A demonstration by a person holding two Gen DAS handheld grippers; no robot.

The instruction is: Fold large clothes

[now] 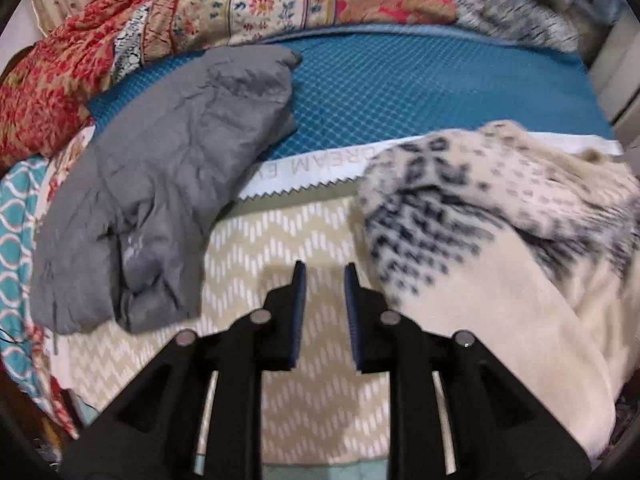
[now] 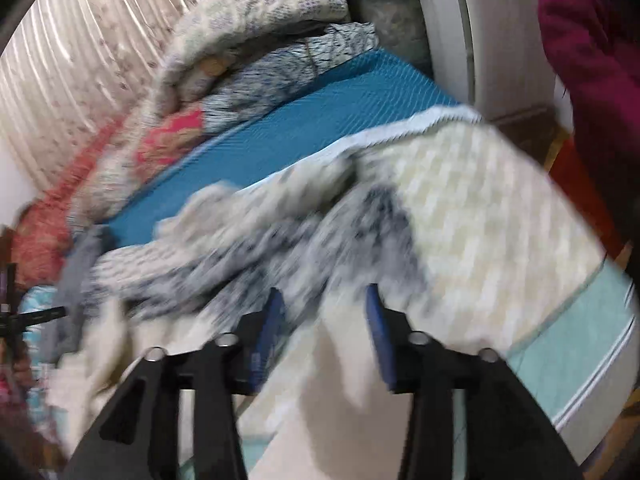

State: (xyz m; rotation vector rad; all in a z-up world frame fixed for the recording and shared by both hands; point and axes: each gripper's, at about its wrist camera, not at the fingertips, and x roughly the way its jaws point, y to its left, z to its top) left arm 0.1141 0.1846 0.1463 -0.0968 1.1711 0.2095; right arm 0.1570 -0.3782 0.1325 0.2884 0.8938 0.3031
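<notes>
A cream sweater (image 1: 500, 264) with a black speckled pattern lies bunched on the right of the bed. A crumpled grey garment (image 1: 160, 200) lies to the left. My left gripper (image 1: 325, 266) hovers over the beige chevron bedspread (image 1: 280, 236) between the two. Its jaws stand a little apart with nothing between them. In the blurred right wrist view, my right gripper (image 2: 323, 291) is over the sweater (image 2: 248, 248). Its jaws stand wide, cream cloth shows in the gap, and the pads do not press on it.
A blue quilted mat (image 1: 400, 88) covers the far half of the bed. Floral quilts (image 1: 200, 12) are piled behind it against a pale curtain (image 2: 80, 60). A person's magenta sleeve (image 2: 592, 60) is at the bed's right edge.
</notes>
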